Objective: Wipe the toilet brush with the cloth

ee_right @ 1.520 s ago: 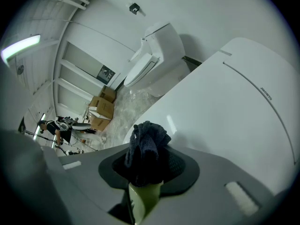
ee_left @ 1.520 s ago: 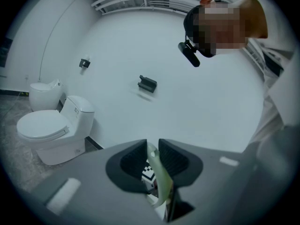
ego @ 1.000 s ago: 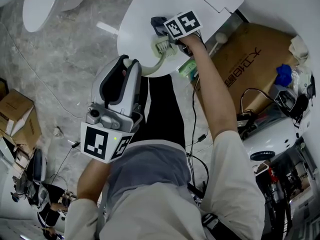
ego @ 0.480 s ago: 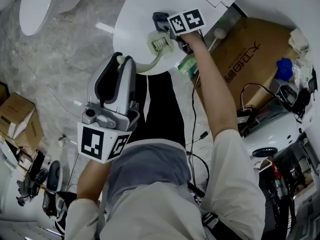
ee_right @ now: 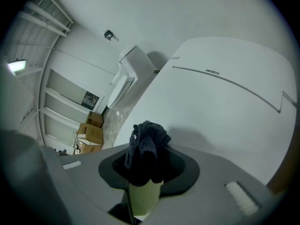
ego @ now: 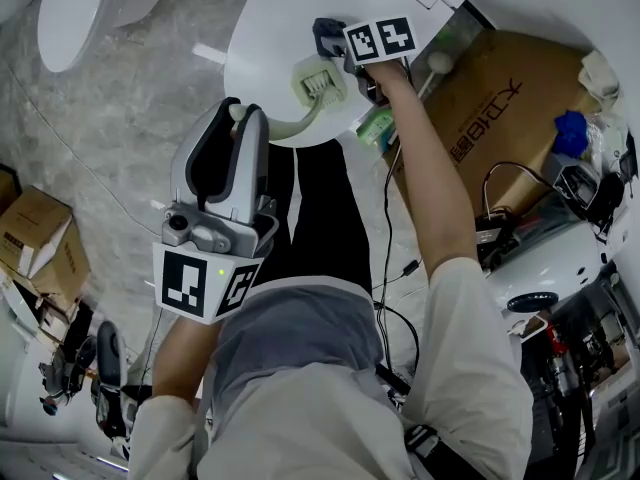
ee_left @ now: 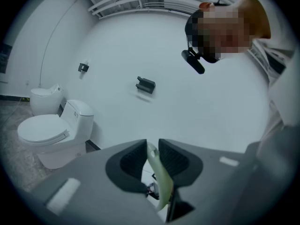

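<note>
While left gripper [ee_left: 151, 156] clamps toilet brush [ego: 318, 86] handle to steady it, right gripper [ego: 340, 56], jaws pinching cloth [ee_right: 146, 146], sits at brush head for wiping.

Short-sleeved shirt [ego: 300, 368], grey front, paler sleeves; black trousers [ego: 322, 218]. Left gripper [ego: 240, 116]: grey shell, black-white marker cube [ego: 205, 286]. Thin black cable [ego: 386, 203], possibly gripper's.

Pale green toilet brush [ego: 318, 82], curved handle, bristles up; dark grey cloth [ee_right: 146, 146] bunched beside head.
</note>
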`<action>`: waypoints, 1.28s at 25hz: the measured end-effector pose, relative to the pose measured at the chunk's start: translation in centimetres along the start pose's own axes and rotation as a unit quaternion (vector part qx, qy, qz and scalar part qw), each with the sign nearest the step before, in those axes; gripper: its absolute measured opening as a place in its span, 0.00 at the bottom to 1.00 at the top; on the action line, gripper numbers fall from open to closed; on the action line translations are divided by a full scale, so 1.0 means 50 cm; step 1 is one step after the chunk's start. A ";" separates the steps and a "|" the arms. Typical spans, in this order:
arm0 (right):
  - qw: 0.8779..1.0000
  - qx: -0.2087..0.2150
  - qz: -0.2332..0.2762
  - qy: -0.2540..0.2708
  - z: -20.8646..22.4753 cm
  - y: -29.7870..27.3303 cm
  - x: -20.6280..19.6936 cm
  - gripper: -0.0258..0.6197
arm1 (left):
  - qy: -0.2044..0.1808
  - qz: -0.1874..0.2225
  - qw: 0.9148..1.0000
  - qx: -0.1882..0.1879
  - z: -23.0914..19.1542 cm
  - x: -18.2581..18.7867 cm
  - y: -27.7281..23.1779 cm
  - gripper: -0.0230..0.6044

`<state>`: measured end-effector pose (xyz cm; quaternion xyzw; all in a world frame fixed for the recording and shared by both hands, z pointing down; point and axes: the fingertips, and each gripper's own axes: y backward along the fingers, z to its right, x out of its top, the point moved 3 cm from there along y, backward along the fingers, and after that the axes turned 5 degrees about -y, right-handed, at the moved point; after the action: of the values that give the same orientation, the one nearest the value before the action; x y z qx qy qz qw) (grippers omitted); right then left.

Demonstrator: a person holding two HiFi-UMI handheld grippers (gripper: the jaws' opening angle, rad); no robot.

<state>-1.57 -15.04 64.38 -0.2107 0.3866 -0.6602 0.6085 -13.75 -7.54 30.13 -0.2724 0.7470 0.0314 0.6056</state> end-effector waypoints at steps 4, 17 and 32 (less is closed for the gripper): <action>1.000 0.003 0.010 -0.012 0.008 0.004 -0.002 0.21 | -0.002 0.002 1.000 0.000 0.003 -0.001 -0.002 0.04; 0.999 -0.008 0.033 -0.029 0.022 0.023 -0.017 0.21 | -0.006 0.004 1.000 -0.001 0.009 0.001 -0.006 0.04; 0.998 0.010 0.024 0.053 -0.034 0.047 -0.006 0.21 | -0.005 0.004 1.000 -0.006 0.020 0.003 -0.016 0.04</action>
<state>-1.28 -14.24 61.63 -0.1598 0.4172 -0.6591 0.6050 -12.52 -7.89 29.94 -0.2730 0.7445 0.0398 0.6080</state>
